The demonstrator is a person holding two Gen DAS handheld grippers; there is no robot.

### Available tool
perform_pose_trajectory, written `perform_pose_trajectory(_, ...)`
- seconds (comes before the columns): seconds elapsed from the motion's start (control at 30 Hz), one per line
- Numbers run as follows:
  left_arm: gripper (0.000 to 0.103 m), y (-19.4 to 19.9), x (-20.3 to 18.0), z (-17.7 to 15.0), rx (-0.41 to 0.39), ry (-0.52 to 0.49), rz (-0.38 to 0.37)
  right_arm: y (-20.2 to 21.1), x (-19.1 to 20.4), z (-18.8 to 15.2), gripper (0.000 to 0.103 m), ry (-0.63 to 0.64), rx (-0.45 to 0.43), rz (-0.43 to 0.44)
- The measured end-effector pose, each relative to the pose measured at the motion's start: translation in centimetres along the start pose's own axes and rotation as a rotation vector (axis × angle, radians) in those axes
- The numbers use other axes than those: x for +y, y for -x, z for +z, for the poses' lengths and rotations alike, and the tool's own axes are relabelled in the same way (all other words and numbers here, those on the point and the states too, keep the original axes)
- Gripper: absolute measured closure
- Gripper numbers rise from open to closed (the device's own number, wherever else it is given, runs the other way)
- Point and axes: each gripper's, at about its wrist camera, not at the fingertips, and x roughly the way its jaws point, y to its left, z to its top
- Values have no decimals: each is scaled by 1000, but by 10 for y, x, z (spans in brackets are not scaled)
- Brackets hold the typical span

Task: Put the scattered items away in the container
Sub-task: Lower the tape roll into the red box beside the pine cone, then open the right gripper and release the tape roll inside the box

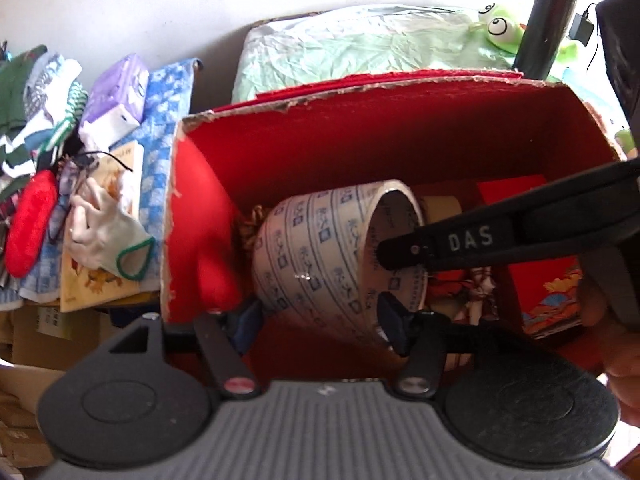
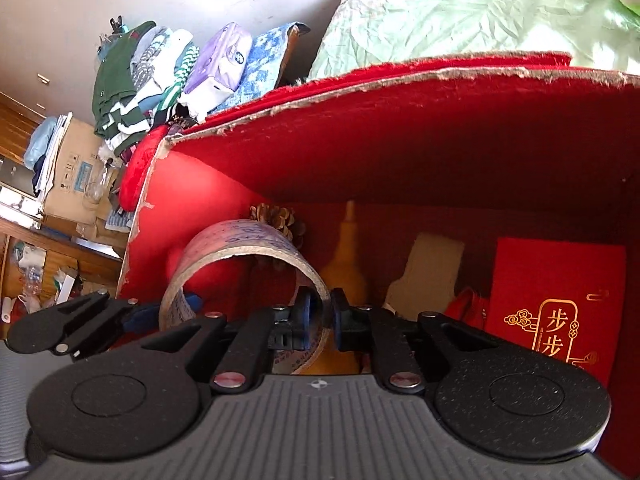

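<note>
A large roll of printed packing tape [image 1: 320, 248] hangs inside the red box [image 1: 360, 120]. My left gripper [image 1: 320, 316] has its blue pads on either side of the roll's width, touching it. My right gripper [image 2: 322, 316] is shut on the roll's wall [image 2: 248, 246], one pad inside the ring and one outside; it shows in the left wrist view as a black arm [image 1: 480, 240] reaching in from the right. In the box [image 2: 400, 128] lie a pine cone [image 2: 280, 220], a yellow bottle [image 2: 348, 264], a red booklet [image 2: 556, 300] and a smaller tape roll [image 1: 440, 206].
Left of the box, a white glove [image 1: 104, 236], a red pouch [image 1: 32, 224], a book [image 1: 100, 280] and a purple tissue pack [image 1: 116, 92] lie on a blue cloth. Behind are a pale green bag [image 1: 360, 52], a frog toy [image 1: 500, 28] and a black flask [image 1: 548, 16].
</note>
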Motion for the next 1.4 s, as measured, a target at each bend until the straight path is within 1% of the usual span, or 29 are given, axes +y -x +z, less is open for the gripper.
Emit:
perform_pose_trajectory(0.17,43,7,0,-6,-15,8,-13,0,0,-1,90,7,5,7)
perform_pose_trajectory(0.27,43,13,3,-8,-27,4,-17,-2,-1,-1,90,12,27,36)
perform_pose_trajectory(0.33,42,16,6,-9,-25,8,-35,-2,0,-1,90,28,33,42)
perform_pose_trajectory(0.47,42,24,5,-15,-38,-22,-47,0,11,0,92,99,51,-22)
perform_pose_trajectory(0.53,40,28,4,-16,-46,-34,-51,0,15,3,94,125,67,-53)
perform_pose_trajectory(0.57,39,29,3,-16,-51,-38,-49,-2,17,6,94,142,74,-70)
perform_pose_trajectory(0.67,39,33,4,-16,-76,-47,-31,-11,22,13,93,175,120,-89)
perform_pose_trajectory(0.77,39,32,4,-13,-73,-51,-45,-18,28,14,93,205,145,-102)
perform_pose_trajectory(0.97,38,21,11,-9,-49,-20,-95,-30,37,14,90,210,210,-47)
perform_pose_trajectory(1.03,38,17,15,-8,-33,-7,-107,-35,38,15,85,211,222,-54)
perform_pose_trajectory(1.07,38,16,15,-8,-29,-12,-107,-35,36,15,85,209,234,-49)
perform_pose_trajectory(1.17,36,17,13,-12,-41,-41,-109,-36,28,15,81,186,271,1)
perform_pose_trajectory(1.2,36,17,13,-13,-45,-42,-112,-34,25,15,76,176,275,19)
perform_pose_trajectory(1.3,36,17,18,-11,-53,-23,-133,-20,16,14,75,161,233,73)
perform_pose_trajectory(1.4,36,18,23,-9,-53,-2,-183,-4,0,20,75,79,148,156)
